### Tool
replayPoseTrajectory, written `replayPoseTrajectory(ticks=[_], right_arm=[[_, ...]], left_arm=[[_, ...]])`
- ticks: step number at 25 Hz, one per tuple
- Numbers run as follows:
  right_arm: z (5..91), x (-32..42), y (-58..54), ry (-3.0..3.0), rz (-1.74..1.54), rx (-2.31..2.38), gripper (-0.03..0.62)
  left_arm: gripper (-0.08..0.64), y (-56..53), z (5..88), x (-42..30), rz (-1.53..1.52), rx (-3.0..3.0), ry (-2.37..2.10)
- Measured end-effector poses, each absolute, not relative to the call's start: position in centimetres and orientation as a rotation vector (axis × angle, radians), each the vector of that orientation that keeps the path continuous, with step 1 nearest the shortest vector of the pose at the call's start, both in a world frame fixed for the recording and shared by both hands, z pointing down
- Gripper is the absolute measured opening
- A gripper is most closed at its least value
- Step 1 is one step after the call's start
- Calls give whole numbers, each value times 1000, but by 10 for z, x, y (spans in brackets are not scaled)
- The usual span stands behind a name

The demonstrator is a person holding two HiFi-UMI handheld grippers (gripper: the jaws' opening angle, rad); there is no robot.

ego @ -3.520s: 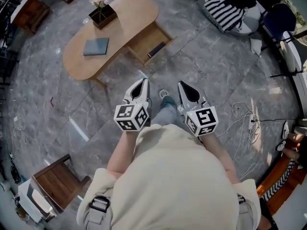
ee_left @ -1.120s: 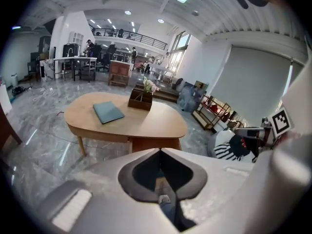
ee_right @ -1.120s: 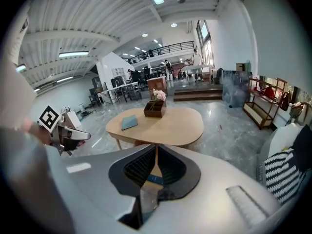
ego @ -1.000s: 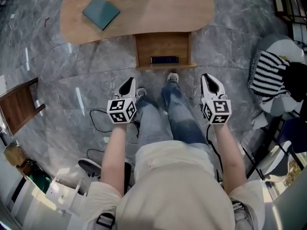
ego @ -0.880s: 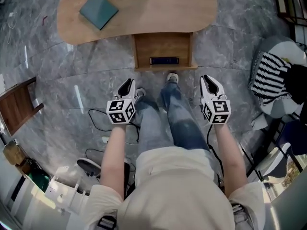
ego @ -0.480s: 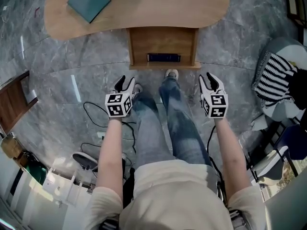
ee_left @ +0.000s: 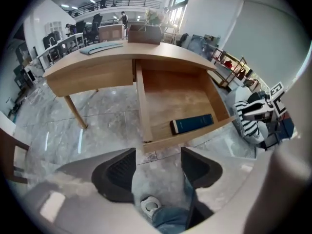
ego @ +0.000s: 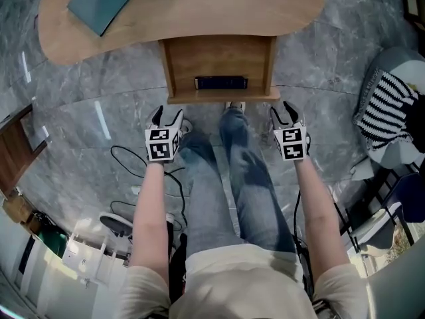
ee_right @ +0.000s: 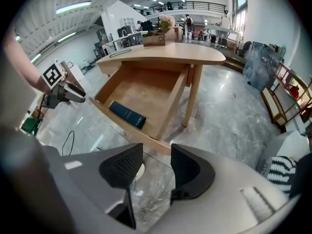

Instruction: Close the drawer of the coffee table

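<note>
Facing the pulled-out drawer [ego: 219, 62], its front board lying crosswise just ahead, the left claw [ego: 167, 115] and right claw [ego: 282, 111] are being held wide and equally near, jaws having just been opening, nothing between them.

Wooden coffee table [ego: 199, 5] recorded ahead of both claws. Drawer [ego: 219, 58] found pulled open, front edge just beyond left gripper [ego: 166, 115] and right gripper [ego: 284, 110]. Dark blue book [ego: 220, 82] laid inside, between them. Teal book [ego: 98, 2] on tabletop, beyond and left of left gripper. Grey marble floor [ego: 86, 111] beneath; black cable [ego: 118, 153] laid beside left gripper.
</note>
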State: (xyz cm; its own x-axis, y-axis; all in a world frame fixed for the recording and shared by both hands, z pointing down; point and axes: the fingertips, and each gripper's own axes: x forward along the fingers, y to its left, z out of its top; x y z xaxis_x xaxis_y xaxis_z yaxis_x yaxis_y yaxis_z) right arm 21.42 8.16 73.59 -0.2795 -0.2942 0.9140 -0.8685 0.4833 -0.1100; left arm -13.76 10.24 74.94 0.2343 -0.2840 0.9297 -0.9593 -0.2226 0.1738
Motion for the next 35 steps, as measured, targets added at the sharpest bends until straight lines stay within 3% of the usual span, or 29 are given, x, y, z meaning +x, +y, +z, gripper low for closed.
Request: replayPoseTrajectory(ticks=[15, 35], right_arm=[[811, 216, 76, -1780, 676, 782, 255], [806, 209, 65, -1725, 702, 754, 236]], left_arm=[[313, 100, 822, -130, 1247, 1681, -1089], [310, 86, 811, -130, 1267, 1619, -1132]])
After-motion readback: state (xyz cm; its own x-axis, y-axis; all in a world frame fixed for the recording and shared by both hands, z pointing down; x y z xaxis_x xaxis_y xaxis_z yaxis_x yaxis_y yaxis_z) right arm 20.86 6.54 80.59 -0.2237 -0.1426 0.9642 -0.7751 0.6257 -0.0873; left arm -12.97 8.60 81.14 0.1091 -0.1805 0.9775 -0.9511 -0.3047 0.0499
